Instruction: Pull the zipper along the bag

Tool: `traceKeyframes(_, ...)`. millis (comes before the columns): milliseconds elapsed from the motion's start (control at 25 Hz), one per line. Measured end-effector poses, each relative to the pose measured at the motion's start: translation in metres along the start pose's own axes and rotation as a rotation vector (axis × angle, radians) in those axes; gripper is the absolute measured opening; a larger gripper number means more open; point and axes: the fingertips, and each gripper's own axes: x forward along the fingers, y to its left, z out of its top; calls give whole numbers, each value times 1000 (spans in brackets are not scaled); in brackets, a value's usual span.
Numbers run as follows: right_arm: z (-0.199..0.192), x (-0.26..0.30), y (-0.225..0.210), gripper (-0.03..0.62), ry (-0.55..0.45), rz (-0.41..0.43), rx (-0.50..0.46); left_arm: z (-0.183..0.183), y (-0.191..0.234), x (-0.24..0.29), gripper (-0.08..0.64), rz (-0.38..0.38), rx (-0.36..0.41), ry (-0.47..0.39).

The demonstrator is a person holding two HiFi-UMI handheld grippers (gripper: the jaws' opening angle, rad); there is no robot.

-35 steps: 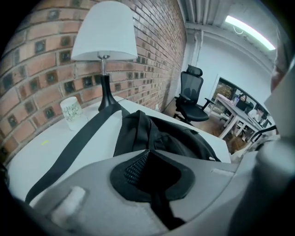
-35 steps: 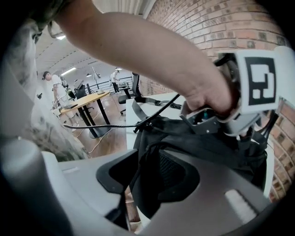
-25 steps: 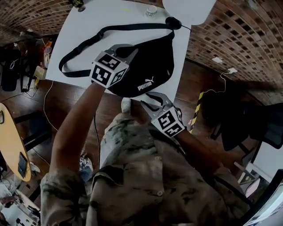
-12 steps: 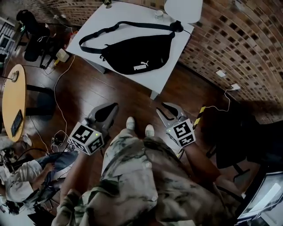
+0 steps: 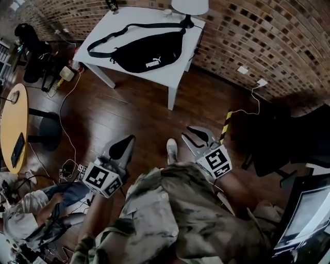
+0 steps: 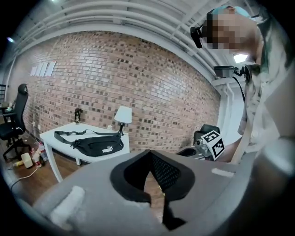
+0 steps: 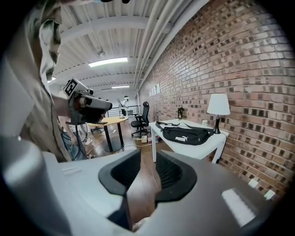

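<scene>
The black waist bag [image 5: 147,51] lies flat on a white table [image 5: 175,72] far ahead of me, its strap looped to the left; its zipper is too small to make out. Both grippers hang over the wooden floor, well short of the table. My left gripper [image 5: 124,147] is shut with nothing in it; in the left gripper view its tips [image 6: 149,154] meet and the bag [image 6: 97,146] sits far off. My right gripper [image 5: 195,136] has a gap between its jaws, which are closing on nothing. In the right gripper view [image 7: 147,159] the bag [image 7: 186,135] is distant too.
A white lamp [image 5: 190,6] stands at the table's far end by the brick wall. A round yellow table [image 5: 13,129] is at the left and a black chair [image 5: 289,139] at the right. A seated person [image 5: 31,211] and cables are at the lower left.
A second ago both grippers were at the bag on the table. I have backed away since, so the bag and table now lie far ahead and the grippers hang over the floor.
</scene>
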Motion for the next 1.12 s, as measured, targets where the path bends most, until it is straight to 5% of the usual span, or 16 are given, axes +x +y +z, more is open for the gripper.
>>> traceKeyframes(200, 2, -55, 72, 106, -46, -29, 14, -29, -54, -62, 2, -94, -41, -57)
traceKeyframes(440, -2, -109, 133, 101, -86, -30, 13, -66, -96, -118, 2, -77, -69, -68)
traceKeyframes(1120, -25, -241, 154, 94, -162, -11, -16, -73, -242, -98, 2, -125, -32, -68)
